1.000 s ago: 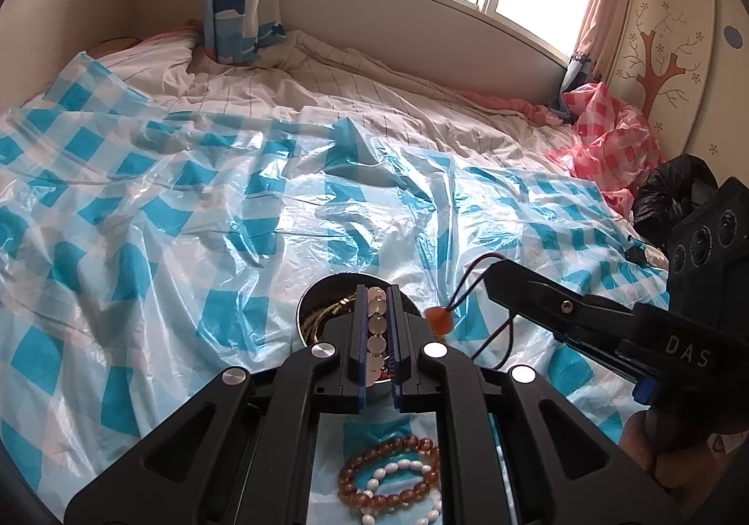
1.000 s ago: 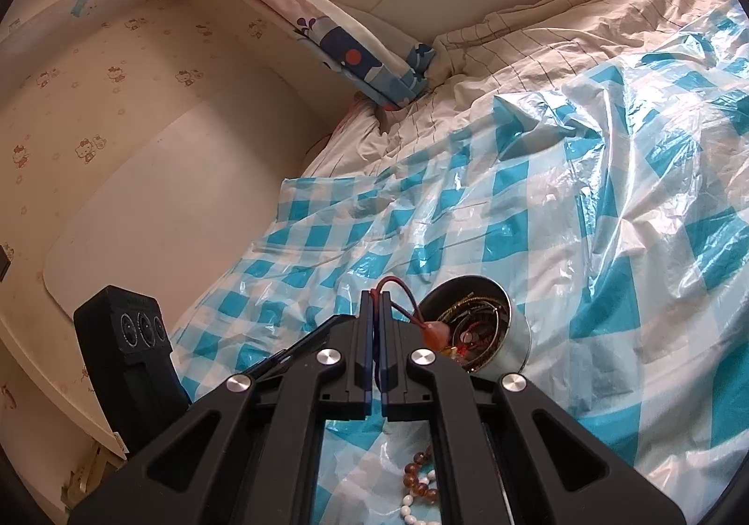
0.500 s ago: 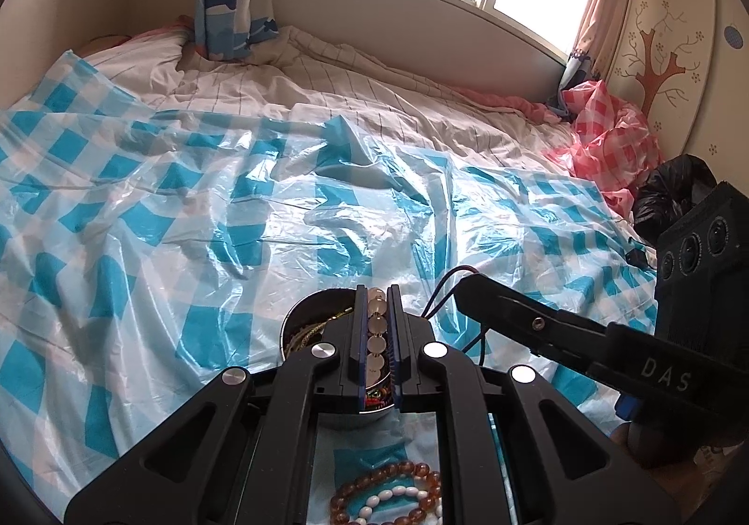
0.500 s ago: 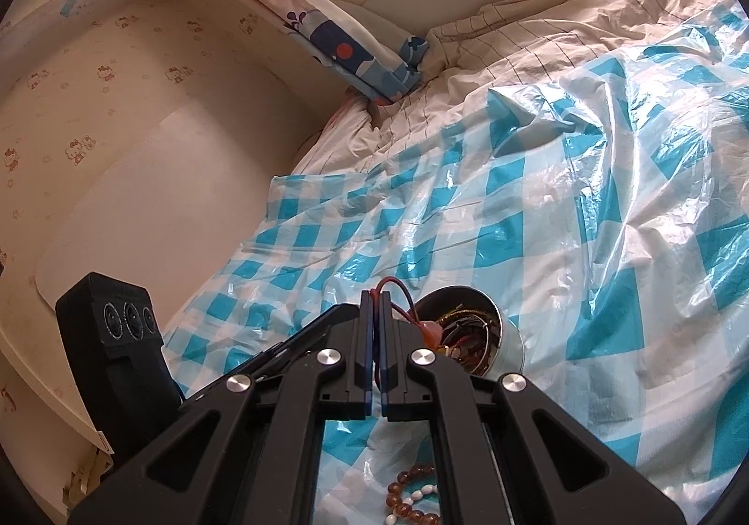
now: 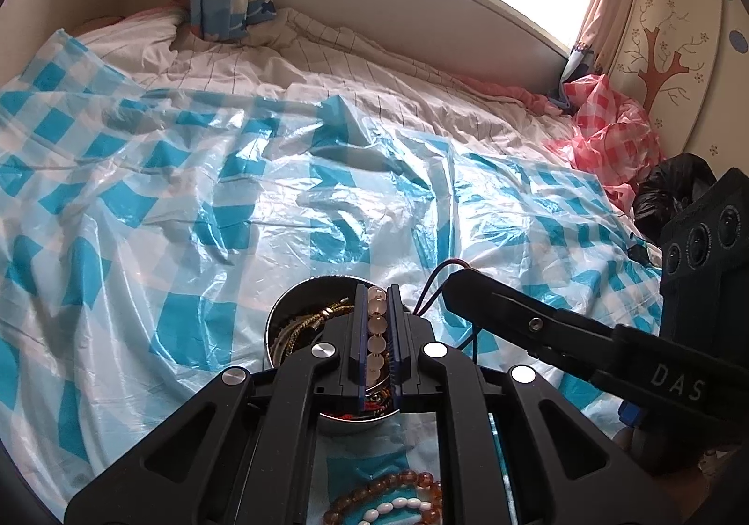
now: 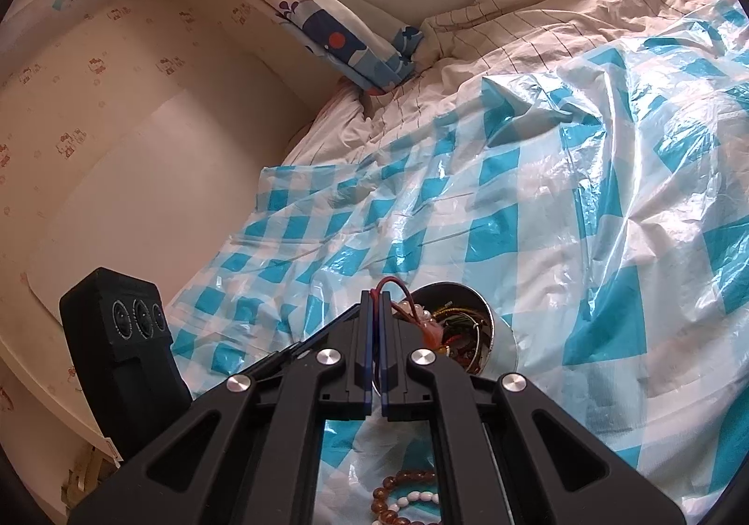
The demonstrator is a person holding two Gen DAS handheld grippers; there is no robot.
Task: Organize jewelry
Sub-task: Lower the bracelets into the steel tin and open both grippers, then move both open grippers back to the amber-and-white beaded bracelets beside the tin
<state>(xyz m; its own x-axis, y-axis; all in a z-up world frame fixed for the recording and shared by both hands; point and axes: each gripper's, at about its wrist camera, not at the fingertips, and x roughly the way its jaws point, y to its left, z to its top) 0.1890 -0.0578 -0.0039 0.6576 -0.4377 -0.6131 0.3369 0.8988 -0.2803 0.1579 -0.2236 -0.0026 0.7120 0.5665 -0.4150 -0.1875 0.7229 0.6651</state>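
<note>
The left tool [image 5: 377, 328] is clamped on a string of pale round beads [image 5: 376, 333], which runs in a row between its two blue-edged fingers, and it hangs right over a small metal bowl [image 5: 281, 328]. The bowl sits on a blue-and-white checked plastic sheet [image 5: 187, 207] spread over the bed, and it already holds a tangle of gold chain [image 5: 309, 321] and other mixed pieces. The right tool [image 6: 376, 324] has its fingers pressed tight on a thin dark red cord [image 6: 391, 284]; the cord loops out past the fingertips and carries an orange bead [image 6: 433, 332] that hangs at the bowl's [image 6: 503, 340] rim. From the left wrist view, the right tool reaches in from the right, its tip just beside the bowl. Close under both tools, a bracelet of brown beads [image 5: 398, 494] and one of white beads [image 5: 398, 507] lie together on the sheet.
</note>
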